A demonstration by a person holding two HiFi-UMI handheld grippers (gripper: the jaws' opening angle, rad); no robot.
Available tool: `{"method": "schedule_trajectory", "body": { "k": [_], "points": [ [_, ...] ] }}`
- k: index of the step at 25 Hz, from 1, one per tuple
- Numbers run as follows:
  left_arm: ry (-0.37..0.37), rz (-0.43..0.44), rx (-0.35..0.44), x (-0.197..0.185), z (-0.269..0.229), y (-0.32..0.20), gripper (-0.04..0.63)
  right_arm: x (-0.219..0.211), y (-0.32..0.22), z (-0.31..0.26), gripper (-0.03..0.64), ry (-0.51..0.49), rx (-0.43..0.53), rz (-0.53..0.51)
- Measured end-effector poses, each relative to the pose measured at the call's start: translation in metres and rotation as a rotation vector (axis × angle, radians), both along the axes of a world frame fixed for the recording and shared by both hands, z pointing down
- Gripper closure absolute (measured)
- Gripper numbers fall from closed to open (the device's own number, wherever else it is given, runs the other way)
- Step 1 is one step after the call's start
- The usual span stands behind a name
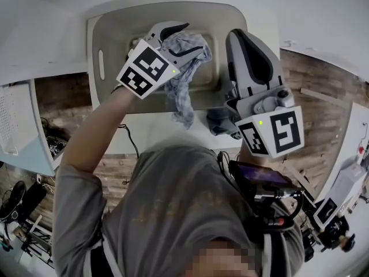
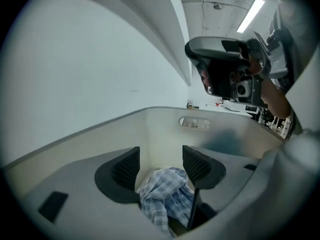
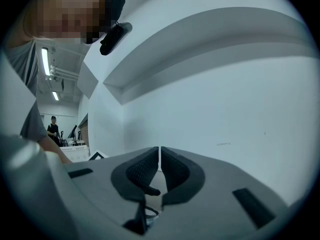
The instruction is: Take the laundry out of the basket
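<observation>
"Looking at the basket (image 1: 97,36), where is the laundry?" asks one.

"A checked cloth (image 1: 183,91), pale blue and white, is up above the basket's open top," says the other. "It hangs from the left gripper (image 1: 193,36) and trails down past the basket's near rim."

"How do that gripper's jaws stand?"

"Partly apart. The cloth is bunched between them low down, toward their roots, and lies against both ribbed pads. Their tips are bare, and through the gap between them you see the basket's pale inner wall with its handle slot. I read it as clamped on the cloth."

"And the other one?"

"The right gripper (image 1: 241,36) is over the basket's right edge, beside the left one and apart from the cloth. Its own view shows the two dark pads together, with only a hairline between them. No cloth is in them."

"What does the basket stand on?"

"A white table (image 1: 150,134). The person's left arm reaches toward the basket's near rim from below it in the head view. The right arm comes up outside the basket's near right corner."
</observation>
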State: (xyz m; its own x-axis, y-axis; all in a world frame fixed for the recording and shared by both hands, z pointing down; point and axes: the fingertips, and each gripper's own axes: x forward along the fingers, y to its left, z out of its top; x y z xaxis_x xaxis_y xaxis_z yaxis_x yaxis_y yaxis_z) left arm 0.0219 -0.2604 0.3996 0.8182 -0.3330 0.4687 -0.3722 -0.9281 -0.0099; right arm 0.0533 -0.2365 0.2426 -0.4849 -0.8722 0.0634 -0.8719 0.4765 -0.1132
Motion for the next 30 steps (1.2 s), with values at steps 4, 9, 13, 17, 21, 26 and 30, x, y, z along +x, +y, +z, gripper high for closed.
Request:
{"method": "schedule_trajectory", "body": {
  "k": [4,9,13,17,21,26,30],
  "points": [
    [-0.064,0.049,-0.055,0.005,0.026,0.007,0.331,-0.001,-0.004,0.002,0.598,-0.014,-0.008,-0.004],
    [-0.125,0.099,-0.073,0.013,0.046,0.013,0.328,0.001,-0.006,0.001,0.598,-0.029,-0.01,-0.014],
    [-0.165,0.131,-0.1,0.016,0.068,0.009,0.319,0.007,-0.014,0.005,0.598,-0.032,-0.014,-0.005],
    [-0.211,0.187,-0.126,0.025,0.088,0.003,0.307,0.02,-0.028,0.008,0.598,-0.038,-0.023,0.013],
    [-0.252,0.21,-0.15,0.026,0.105,0.004,0.307,0.024,-0.028,0.008,0.598,-0.042,-0.029,0.021],
    [-0.338,0.259,-0.114,0.029,0.133,-0.002,0.307,0.039,-0.031,0.012,0.598,-0.038,-0.034,0.05],
    [-0.364,0.243,-0.102,0.026,0.144,-0.008,0.395,0.05,-0.029,0.013,0.598,-0.035,-0.03,0.075]
  ]
}}
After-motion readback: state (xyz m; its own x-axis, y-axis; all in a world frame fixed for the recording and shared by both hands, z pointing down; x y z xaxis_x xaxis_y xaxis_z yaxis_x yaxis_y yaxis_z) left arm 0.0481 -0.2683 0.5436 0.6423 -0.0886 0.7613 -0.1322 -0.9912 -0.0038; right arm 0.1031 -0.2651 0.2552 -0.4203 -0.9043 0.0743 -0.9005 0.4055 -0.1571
